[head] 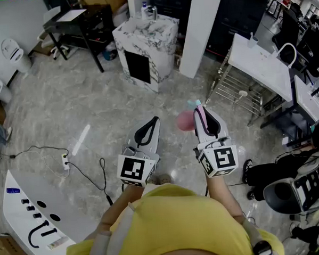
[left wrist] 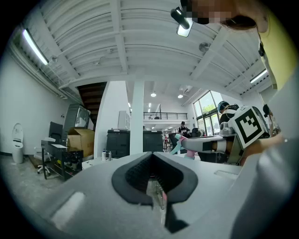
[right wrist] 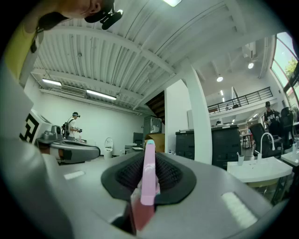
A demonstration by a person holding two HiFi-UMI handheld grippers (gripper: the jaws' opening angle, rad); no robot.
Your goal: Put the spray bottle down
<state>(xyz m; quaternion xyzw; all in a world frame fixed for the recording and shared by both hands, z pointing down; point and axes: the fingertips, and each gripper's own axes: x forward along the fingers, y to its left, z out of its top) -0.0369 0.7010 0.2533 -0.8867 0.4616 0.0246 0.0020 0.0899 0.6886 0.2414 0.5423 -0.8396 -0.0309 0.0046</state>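
Note:
My right gripper (head: 200, 111) is shut on a pink spray bottle (head: 185, 121) with a teal nozzle, held level at waist height over the floor. In the right gripper view the bottle's pink part (right wrist: 148, 175) stands upright between the dark pads of my right gripper (right wrist: 148, 156). My left gripper (head: 155, 121) is level beside it, a little to the left, shut with nothing in it. Its pads meet in the left gripper view (left wrist: 152, 158), where the bottle (left wrist: 180, 142) shows to the right in the other gripper.
Ahead stand a marble-patterned pedestal (head: 144, 45), a white column (head: 202, 31) and a white sink table (head: 263, 65) at the right. A black desk (head: 82, 27) is at the back left. A white board (head: 36, 216) and a floor cable (head: 93, 178) lie at the left; a seated person (head: 290, 184) is at the right.

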